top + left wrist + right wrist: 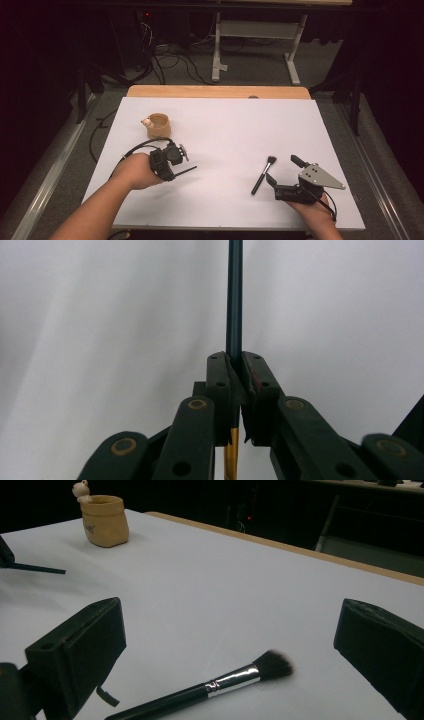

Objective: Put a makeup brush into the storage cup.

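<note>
Black thin stick [234,295]: clenched in left tongs [176,161], lifted over the white counter [225,130], near the tan cup [159,125], probably going there.
Right tongs [286,172]: released, straddling the brush [263,175], ready to grasp.

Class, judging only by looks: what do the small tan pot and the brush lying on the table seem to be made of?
Pot: probably matte ceramic or clay; dull tan, soft sack-like folds. Brush: black handle, plastic or painted wood; shiny silver collar, likely metal; dark soft bristles.

Makeup brush [210,687] lies between wide-apart jaws; tan pot [105,521] beyond
</note>
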Motion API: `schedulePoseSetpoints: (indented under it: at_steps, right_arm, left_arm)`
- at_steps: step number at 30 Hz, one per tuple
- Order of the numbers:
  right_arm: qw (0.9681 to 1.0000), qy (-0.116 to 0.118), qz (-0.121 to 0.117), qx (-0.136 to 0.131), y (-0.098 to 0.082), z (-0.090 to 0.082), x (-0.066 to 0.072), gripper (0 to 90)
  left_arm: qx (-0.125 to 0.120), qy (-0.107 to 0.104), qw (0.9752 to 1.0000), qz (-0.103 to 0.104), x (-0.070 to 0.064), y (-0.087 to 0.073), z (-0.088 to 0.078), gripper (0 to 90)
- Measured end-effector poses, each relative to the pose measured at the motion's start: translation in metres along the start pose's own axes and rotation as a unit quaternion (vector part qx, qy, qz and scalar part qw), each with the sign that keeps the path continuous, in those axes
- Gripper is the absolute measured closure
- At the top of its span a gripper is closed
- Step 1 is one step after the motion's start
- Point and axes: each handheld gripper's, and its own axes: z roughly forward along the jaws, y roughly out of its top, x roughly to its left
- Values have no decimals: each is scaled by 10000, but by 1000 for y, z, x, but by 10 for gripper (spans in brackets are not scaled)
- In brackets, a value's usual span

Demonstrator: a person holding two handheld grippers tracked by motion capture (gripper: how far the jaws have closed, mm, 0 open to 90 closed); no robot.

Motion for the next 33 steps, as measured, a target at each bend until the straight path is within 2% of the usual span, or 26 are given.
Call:
schedulePoseSetpoints:
  at_steps: [9, 15, 22, 28, 33]
  right_arm:
    - [10000, 28, -43, -16, 0, 0, 1, 20]
    - [10000, 46, -15, -61, 0, 1, 1, 20]
    - [9999, 20, 17, -143, 3, 6, -2, 20]
    - [9988, -314, 263, -261, 14, 15, -13, 29]
    - [9981, -503, 259, -229, 21, 24, -22, 46]
  left_arm:
    - [-54, 22, 9999, 140, -6, 15, -7, 829]
    - [-120, 34, 9998, 154, -8, 21, -12, 829]
    - [-74, 59, 9997, 236, -10, 26, -12, 829]
    - [-117, 40, 9996, 259, -9, 30, -13, 829]
    - [-168, 26, 9996, 227, -8, 31, -14, 829]
